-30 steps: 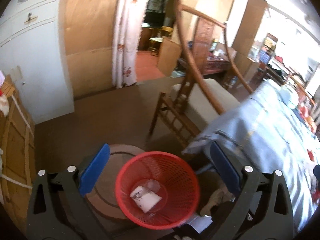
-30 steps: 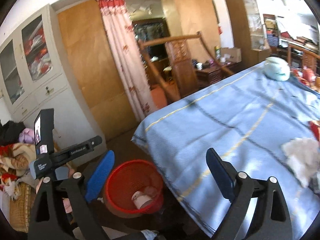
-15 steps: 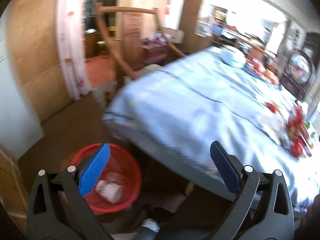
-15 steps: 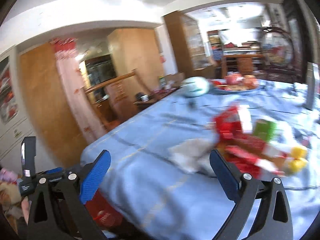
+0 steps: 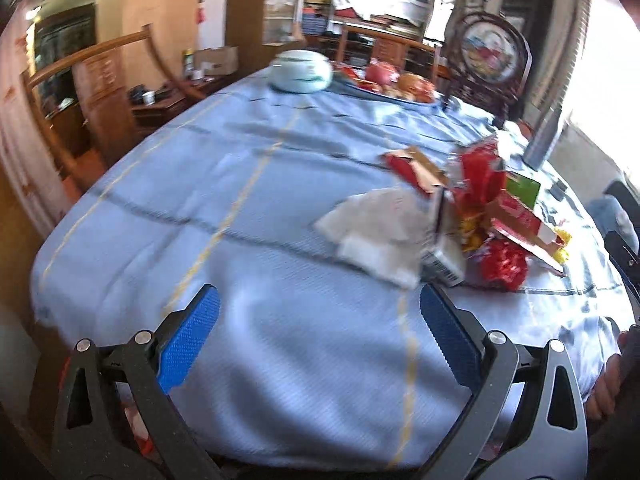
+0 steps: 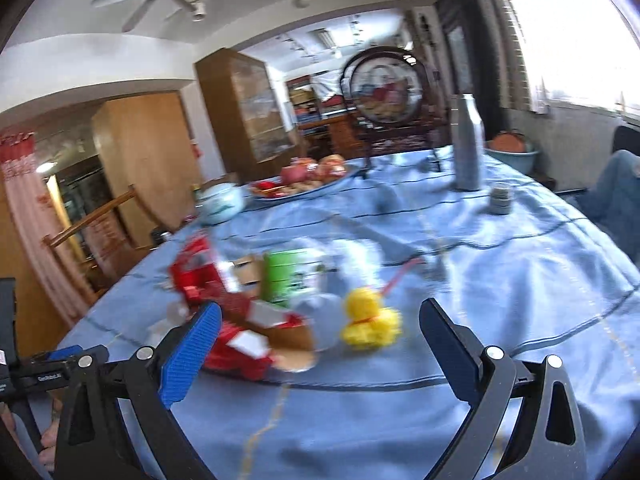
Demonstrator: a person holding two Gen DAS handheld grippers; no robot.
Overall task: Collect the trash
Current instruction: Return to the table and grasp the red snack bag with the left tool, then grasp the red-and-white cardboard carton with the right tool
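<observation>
Blue cloth (image 5: 248,208) covers one big table, where one blurry pile of trash (image 5: 472,216) lies at 2 o'clock from the left gripper (image 5: 318,334), and both it and the right gripper (image 6: 320,344) are spread wide, holding nothing.

Blue tablecloth (image 5: 248,216) covers the whole table, pale round pot (image 5: 301,71) and a fruit plate (image 6: 304,184) at the far end, grey bottle (image 6: 466,144) standing upright.
</observation>
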